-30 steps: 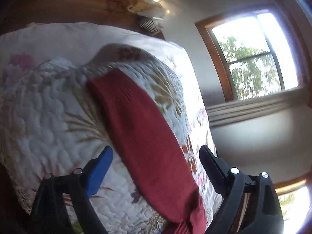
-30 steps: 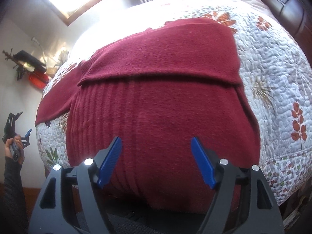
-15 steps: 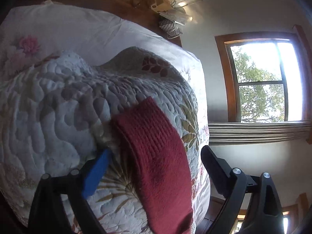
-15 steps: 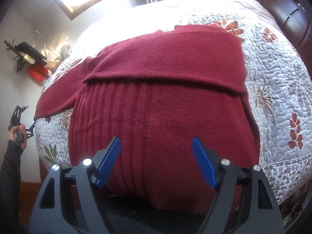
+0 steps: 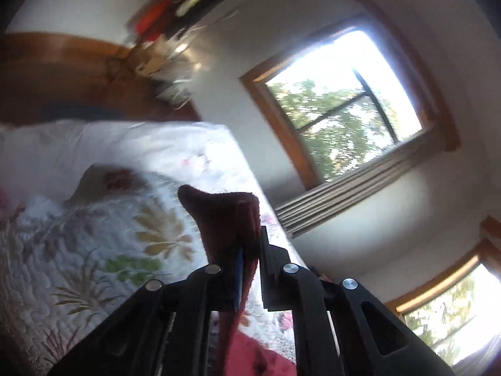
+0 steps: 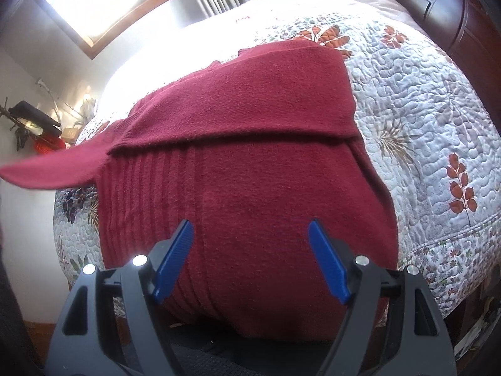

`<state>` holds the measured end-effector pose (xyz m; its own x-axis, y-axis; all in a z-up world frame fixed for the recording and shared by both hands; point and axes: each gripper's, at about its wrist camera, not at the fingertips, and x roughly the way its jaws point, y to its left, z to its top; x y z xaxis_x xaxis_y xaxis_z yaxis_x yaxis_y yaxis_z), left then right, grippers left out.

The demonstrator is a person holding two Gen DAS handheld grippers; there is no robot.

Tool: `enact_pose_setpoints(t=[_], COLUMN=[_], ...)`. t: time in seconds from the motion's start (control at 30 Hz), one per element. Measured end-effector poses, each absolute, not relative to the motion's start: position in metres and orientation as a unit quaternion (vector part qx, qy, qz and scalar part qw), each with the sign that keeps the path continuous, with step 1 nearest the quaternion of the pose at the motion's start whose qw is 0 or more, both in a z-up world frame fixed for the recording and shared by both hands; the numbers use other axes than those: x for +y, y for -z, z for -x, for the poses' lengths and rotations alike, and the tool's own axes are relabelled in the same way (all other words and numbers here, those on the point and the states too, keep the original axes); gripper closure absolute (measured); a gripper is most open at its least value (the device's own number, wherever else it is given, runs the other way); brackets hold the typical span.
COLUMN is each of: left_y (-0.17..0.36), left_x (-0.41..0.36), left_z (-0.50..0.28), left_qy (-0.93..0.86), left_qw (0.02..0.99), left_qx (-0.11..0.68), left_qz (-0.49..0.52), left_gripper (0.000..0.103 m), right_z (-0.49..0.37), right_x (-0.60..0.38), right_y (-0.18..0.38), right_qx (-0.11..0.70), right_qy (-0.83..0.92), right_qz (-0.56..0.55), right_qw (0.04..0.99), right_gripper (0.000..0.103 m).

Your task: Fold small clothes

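Observation:
A dark red knit sweater lies on the floral quilt, one sleeve folded across its body. Its other sleeve sticks out to the left, lifted off the bed. In the left wrist view my left gripper is shut on the cuff end of that sleeve, which stands up between the jaws above the quilt. My right gripper is open, hovering over the sweater's ribbed hem at the near edge of the bed, with nothing between its fingers.
A wooden headboard and white pillow lie behind the quilt. Windows with a curtain line the wall. A dark wooden footboard runs at the top right. A cluttered lamp stand stands left of the bed.
My left gripper closed on the sleeve's cuff and lifted it off the quilt. The sleeve now sticks out raised on the left in the right wrist view. The right gripper barely moved.

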<state>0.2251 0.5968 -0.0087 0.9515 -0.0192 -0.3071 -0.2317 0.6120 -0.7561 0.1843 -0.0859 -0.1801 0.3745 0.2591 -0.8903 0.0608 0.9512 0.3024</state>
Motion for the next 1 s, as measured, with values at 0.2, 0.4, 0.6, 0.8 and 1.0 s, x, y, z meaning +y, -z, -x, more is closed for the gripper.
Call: enact_pose_setpoints(t=[0.2,0.4,0.6,0.8,1.0], left_y=[-0.089,-0.044,0.102,0.205,0.156], left_x=[0.453,0.236,0.021,0.047,0.187], left_z=[-0.296,-0.356,-0.345,-0.312,-0.286], left_qy=[0.074,0.200,0.307,0.306,0.215], left_qw=[0.943,0.931,0.866,0.813,0.830], left_qx=[0.160,0.284,0.392,0.494,0.487], left_qz=[0.283,0.114,-0.045,0.031,0.165], left_gripper=[0.095,0.094,0.092,0.070,0.038], right_z=[-0.186,-0.180,-0.169,-0.157,-0.200], right_x=[-0.088,-0.106,-0.149,-0.188,-0.197], right_y=[0.180,0.179,0.194,0.204,0.209], right_qx=[0.549,0.537,0.538,0.539,0.536], right_qy=[-0.069,-0.055,-0.010,-0.005,-0.055], right_qz=[-0.152,-0.175,-0.226,-0.273,-0.307], right_qw=[0.819,0.824,0.812,0.797,0.785], right_gripper=[0.027,0.026,0.026,0.025,0.025])
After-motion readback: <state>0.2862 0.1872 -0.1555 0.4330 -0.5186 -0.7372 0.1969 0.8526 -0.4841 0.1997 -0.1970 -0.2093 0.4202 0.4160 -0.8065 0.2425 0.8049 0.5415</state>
